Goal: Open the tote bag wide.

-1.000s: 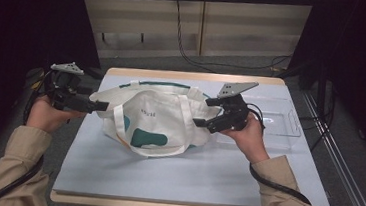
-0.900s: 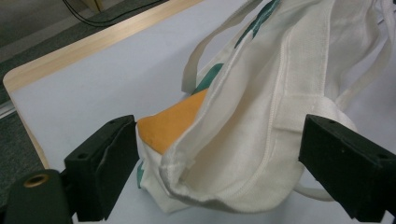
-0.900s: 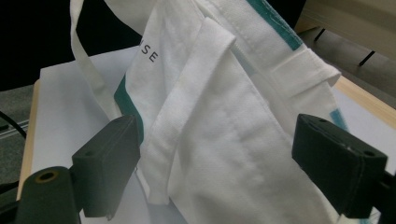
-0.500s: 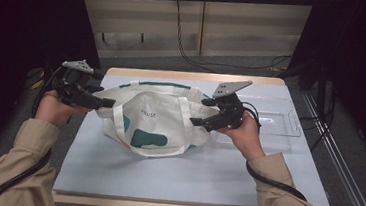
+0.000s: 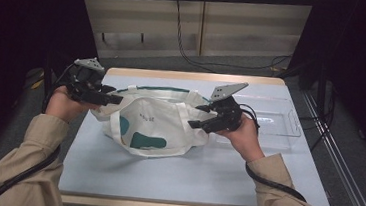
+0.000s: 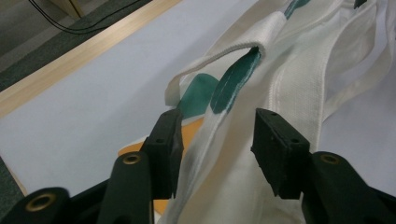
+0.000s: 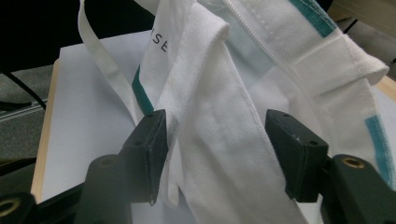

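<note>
High view: pale blue worktop point(image 5: 164, 176) with a wooden edge, carrying a slumped white canvas tote bag with teal trim and teal blotches point(image 5: 154, 123) at its middle, and a clear plastic tray point(image 5: 284, 124) just beside the bag on the person's right. Left gripper point(image 5: 113, 98) at the bag's left end, right gripper point(image 5: 197, 117) at its right end, both level with the bag's mouth. Judged as the step of taking hold of the two ends of the opening, perhaps to spread or lift it; grasp not yet made on either side. Next move, by that reading: close each gripper on the cloth between its jaws, squarely on the rim band rather than a loose strap, then draw apart evenly so the bag does not twist or drag across the worktop.

Left gripper view: left gripper point(image 6: 215, 144) with jaws apart, a fold of the white rim and its teal lining point(image 6: 233, 84) lying between them, cloth brushing the left jaw; an orange patch point(image 6: 187, 135) underneath, unseen from above.

Right gripper view: right gripper point(image 7: 217, 149) likewise spread wide, a white webbing strap point(image 7: 219, 116) running down between the jaws, touching the left one. Small dark lettering point(image 7: 159, 44) on the bag's panel, too faint from the high view to read.
</note>
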